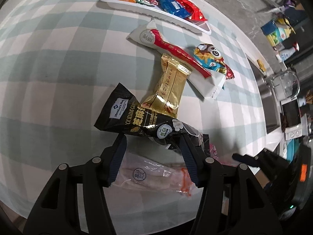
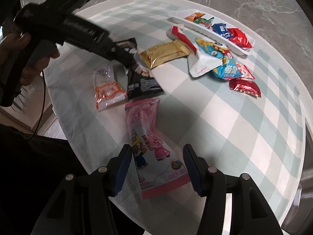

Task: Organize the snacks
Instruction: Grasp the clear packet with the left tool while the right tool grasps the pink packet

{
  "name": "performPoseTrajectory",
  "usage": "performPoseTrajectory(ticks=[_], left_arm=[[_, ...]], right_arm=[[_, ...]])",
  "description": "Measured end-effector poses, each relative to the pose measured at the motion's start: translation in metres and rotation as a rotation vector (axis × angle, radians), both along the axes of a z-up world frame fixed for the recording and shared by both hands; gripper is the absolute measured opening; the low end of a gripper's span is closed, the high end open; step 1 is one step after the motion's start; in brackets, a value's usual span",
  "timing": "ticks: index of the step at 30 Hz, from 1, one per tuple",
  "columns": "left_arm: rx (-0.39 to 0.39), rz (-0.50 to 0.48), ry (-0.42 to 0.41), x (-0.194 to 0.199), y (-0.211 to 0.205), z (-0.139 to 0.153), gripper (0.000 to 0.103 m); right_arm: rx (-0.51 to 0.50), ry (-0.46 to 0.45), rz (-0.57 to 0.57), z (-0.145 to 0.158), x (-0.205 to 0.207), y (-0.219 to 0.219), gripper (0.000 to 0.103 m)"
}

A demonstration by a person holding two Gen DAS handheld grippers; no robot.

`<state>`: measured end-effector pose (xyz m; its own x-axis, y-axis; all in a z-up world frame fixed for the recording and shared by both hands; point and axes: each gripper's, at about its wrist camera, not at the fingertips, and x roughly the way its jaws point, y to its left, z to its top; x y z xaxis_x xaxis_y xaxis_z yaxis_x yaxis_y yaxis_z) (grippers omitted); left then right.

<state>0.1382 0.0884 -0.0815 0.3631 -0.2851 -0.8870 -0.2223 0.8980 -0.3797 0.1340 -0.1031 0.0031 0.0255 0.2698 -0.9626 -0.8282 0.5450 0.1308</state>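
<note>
Pick-up step: left gripper half-open over black sesame packet, right gripper half-open astride pink packet, nothing held. Next: closing needed, then white tray, upper right.

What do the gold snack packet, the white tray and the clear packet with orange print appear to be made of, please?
The gold snack packet looks like metallised foil film: mirror-like glints and sharp creases. The white tray appears to be thin moulded plastic, matt to semi-gloss, with a ribbed rim; foam cannot be ruled out. The clear packet seems to be glossy transparent plastic film, since the checked cloth shows through it.
</note>
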Motion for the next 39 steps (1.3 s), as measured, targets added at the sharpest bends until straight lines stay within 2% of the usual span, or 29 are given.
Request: performPoseTrajectory(ticks=[4,8,11,14,19,21,24,28,36,39], left_arm=[[-0.034,0.028,0.002,0.006,0.000,-0.003,0.055],[-0.042,0.017,0.009,0.009,-0.003,-0.003,0.055],[-0.032,-0.003,0.019,0.005,-0.002,-0.003,0.055],[0.021,-0.047,0.007,-0.001,-0.003,0.002,0.055],[0.158,-0.195,-0.032,-0.011,-0.016,0.015,0.055],[0.203,-0.288,-0.043,-0.015,-0.027,0.018,0.055],[0.237,-0.411,-0.047,-0.020,-0.042,0.017,0.055],[0.288,-0.576,-0.041,-0.027,-0.063,0.012,0.055],[0.371,-0.806,-0.069,-0.034,-0.089,0.012,0.055],[0.395,-0.892,-0.042,-0.036,-0.098,0.004,0.055]], right_arm=[[-0.009,0.007,0.007,-0.003,-0.004,0.002,0.058],[-0.016,0.008,0.005,-0.006,-0.004,0.003,0.058],[-0.016,0.010,0.002,-0.007,-0.004,0.003,0.058],[-0.020,0.010,0.000,-0.009,-0.004,0.004,0.058],[-0.017,0.023,-0.005,-0.011,-0.002,0.004,0.057],[-0.007,0.033,0.004,-0.011,-0.003,0.004,0.051],[-0.001,0.035,0.027,-0.010,-0.005,0.007,0.045],[0.005,0.044,0.027,-0.010,-0.005,0.007,0.045],[0.011,0.051,0.017,-0.010,-0.003,0.005,0.045],[0.019,0.067,-0.002,-0.010,0.000,0.003,0.045]])
